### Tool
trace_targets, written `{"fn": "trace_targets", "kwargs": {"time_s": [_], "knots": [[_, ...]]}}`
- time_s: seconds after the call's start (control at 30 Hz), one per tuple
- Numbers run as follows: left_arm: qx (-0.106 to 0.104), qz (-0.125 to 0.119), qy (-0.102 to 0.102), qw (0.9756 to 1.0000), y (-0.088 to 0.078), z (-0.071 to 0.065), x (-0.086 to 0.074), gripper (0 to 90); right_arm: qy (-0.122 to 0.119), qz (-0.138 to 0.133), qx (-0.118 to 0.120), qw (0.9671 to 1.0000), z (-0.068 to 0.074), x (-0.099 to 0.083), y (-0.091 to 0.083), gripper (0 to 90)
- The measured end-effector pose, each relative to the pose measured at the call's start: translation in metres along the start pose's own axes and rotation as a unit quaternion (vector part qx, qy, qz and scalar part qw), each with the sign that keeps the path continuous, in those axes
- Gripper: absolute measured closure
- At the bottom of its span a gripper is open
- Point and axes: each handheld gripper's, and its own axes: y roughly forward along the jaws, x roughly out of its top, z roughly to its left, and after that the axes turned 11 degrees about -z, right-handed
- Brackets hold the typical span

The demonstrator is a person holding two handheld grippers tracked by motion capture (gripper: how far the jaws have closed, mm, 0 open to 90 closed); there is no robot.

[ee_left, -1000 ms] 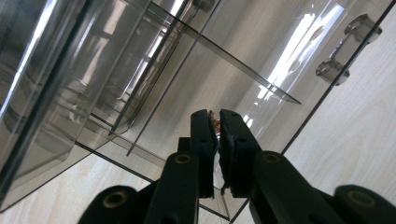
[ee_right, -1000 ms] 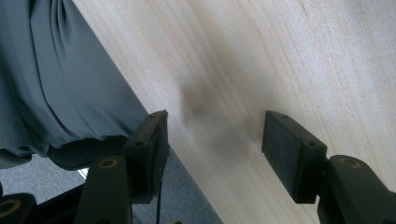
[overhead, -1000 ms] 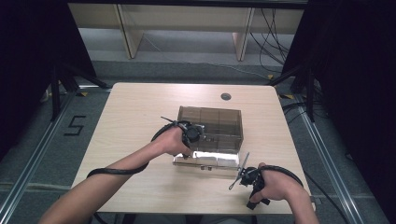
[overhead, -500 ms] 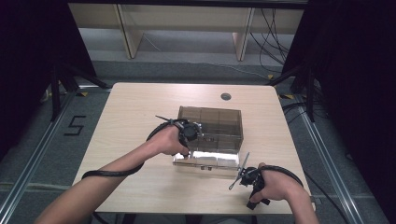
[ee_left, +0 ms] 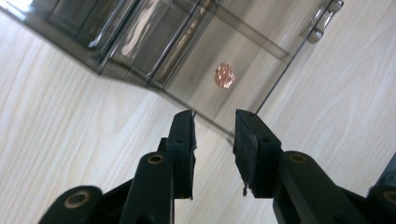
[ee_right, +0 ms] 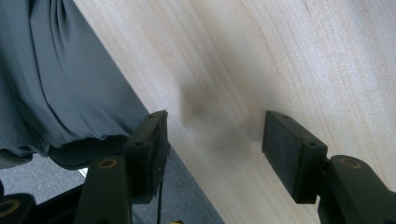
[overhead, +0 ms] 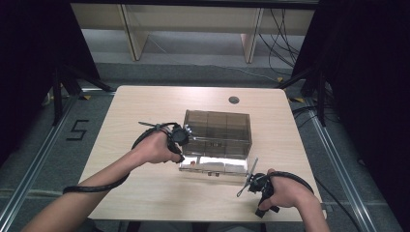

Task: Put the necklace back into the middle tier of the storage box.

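Note:
A smoky see-through drawer cabinet (overhead: 217, 126) stands mid-table with its lowest drawer (overhead: 212, 165) pulled out toward the person. In the left gripper view a small copper-coloured ball (ee_left: 224, 75) lies in that drawer (ee_left: 261, 60), beyond the jaws. My left gripper (overhead: 185, 134) hangs at the cabinet's left side; its jaws have just been opening. It (ee_left: 214, 122) holds nothing, and the pads are apart. My right gripper (overhead: 247, 186) rests near the table's front right, jaws wide open (ee_right: 212, 128) over the table edge, with nothing in them.
The light wooden table (overhead: 145, 106) has a dark round grommet (overhead: 234, 100) at the back. Grey trousers (ee_right: 56, 70) show past the front edge. A floor mark "5" (overhead: 77, 129) lies to the left. Metal rails run along both sides.
The left hand has drawn back leftward and a little up from the open drawer, and its jaws have spread apart. The right hand has stayed where it was.

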Motion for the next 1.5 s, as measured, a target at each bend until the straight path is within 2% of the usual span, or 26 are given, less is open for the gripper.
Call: {"fn": "trace_targets", "kwargs": {"time_s": [0.07,0.17,0.33,0.43,0.47,0.5,0.53,0.6,0.67,0.7,0.8,0.83,0.87,0.93,0.97,1.0,1.03,1.1,1.17,1.23,1.27,1.33,1.37,1.4,1.43,1.5], "knots": [[0.002,0.0,0.001,1.0,-0.001,0.001,-0.002,66.3,0.003,0.002,-0.001,1.0,0.001,0.0,0.0,41.5],[0.008,-0.008,-0.005,0.9999,-0.009,0.003,-0.016,65.3,-0.004,-0.001,0.0,1.0,0.0,0.0,0.0,41.4],[0.016,-0.018,-0.013,0.9996,-0.016,0.007,-0.032,63.2,-0.002,0.001,0.0,1.0,0.0,0.0,0.001,41.4],[0.019,-0.021,-0.015,0.9995,-0.018,0.008,-0.038,62.8,-0.003,0.001,0.0,1.0,0.0,0.0,0.001,41.3],[0.02,-0.023,-0.018,0.9994,-0.019,0.009,-0.042,62.8,0.003,0.002,-0.002,1.0,0.001,0.0,0.0,41.4],[0.021,-0.024,-0.021,0.9993,-0.019,0.009,-0.045,62.1,-0.002,0.001,0.0,1.0,0.0,0.0,0.001,41.3],[0.023,-0.025,-0.023,0.9992,-0.02,0.01,-0.052,61.7,-0.002,0.001,-0.001,1.0,0.0,0.0,0.001,41.3],[0.023,-0.024,-0.024,0.9992,-0.019,0.011,-0.058,61.5,-0.002,0.001,-0.001,1.0,0.0,0.0,0.001,41.3],[0.02,-0.019,-0.033,0.9991,-0.017,0.01,-0.068,61.4,-0.002,0.002,0.0,1.0,0.0,0.0,0.001,41.3],[0.02,-0.019,-0.033,0.9991,-0.017,0.01,-0.068,61.4,0.005,0.004,-0.004,1.0,0.001,0.0,0.0,41.3],[0.02,-0.01,-0.043,0.9988,-0.014,0.011,-0.083,61.3,0.007,0.004,-0.005,1.0,0.002,0.0,0.0,41.3],[0.02,-0.01,-0.043,0.9988,-0.014,0.011,-0.083,61.2,0.007,0.004,-0.005,1.0,0.002,0.0,0.0,41.3],[0.021,-0.007,-0.05,0.9985,-0.012,0.012,-0.093,61.0,0.007,0.005,-0.004,1.0,0.002,0.0,0.0,41.3],[0.021,-0.006,-0.053,0.9984,-0.011,0.012,-0.096,61.1,0.004,0.004,-0.003,1.0,0.001,0.0,0.001,41.3],[0.024,-0.008,-0.061,0.9978,-0.009,0.013,-0.105,61.0,0.008,0.005,-0.003,0.9999,0.001,0.0,0.001,41.2],[0.024,-0.008,-0.061,0.9978,-0.009,0.013,-0.105,60.9,0.008,0.005,-0.003,0.9999,0.001,0.0,0.001,41.2],[0.024,-0.007,-0.066,0.9975,-0.008,0.014,-0.113,60.8,0.011,0.008,-0.003,0.9999,0.001,0.0,0.001,41.2],[0.025,-0.006,-0.066,0.9975,-0.007,0.014,-0.117,60.4,0.009,0.008,-0.005,0.9999,0.002,0.0,0.001,41.2],[0.03,-0.007,-0.077,0.9966,-0.005,0.015,-0.129,60.3,0.013,0.01,-0.006,0.9998,0.002,0.0,0.001,41.2],[0.032,-0.011,-0.079,0.9963,-0.004,0.016,-0.133,60.2,0.011,0.01,-0.006,0.9999,0.002,0.0,0.001,41.2],[0.036,-0.017,-0.089,0.9952,-0.001,0.016,-0.142,60.1,0.009,0.01,-0.005,0.9999,0.002,0.0,0.001,41.2],[0.037,-0.02,-0.086,0.9954,-0.001,0.016,-0.145,59.9,0.01,0.009,-0.004,0.9999,0.001,0.0,0.001,41.2],[0.039,-0.03,-0.094,0.9944,-0.001,0.016,-0.149,59.9,0.01,0.009,-0.004,0.9999,0.001,0.0,0.001,41.2],[0.05,-0.049,-0.104,0.9921,0.0,0.017,-0.155,59.9,0.01,0.011,-0.002,0.9999,0.001,0.0,0.002,41.2],[0.05,-0.049,-0.104,0.9921,0.0,0.017,-0.155,59.9,0.013,0.012,-0.001,0.9998,0.001,0.0,0.002,41.2],[0.058,-0.069,-0.118,0.989,0.001,0.016,-0.159,59.7,0.008,0.013,-0.001,0.9999,0.001,0.001,0.003,41.2]]}}
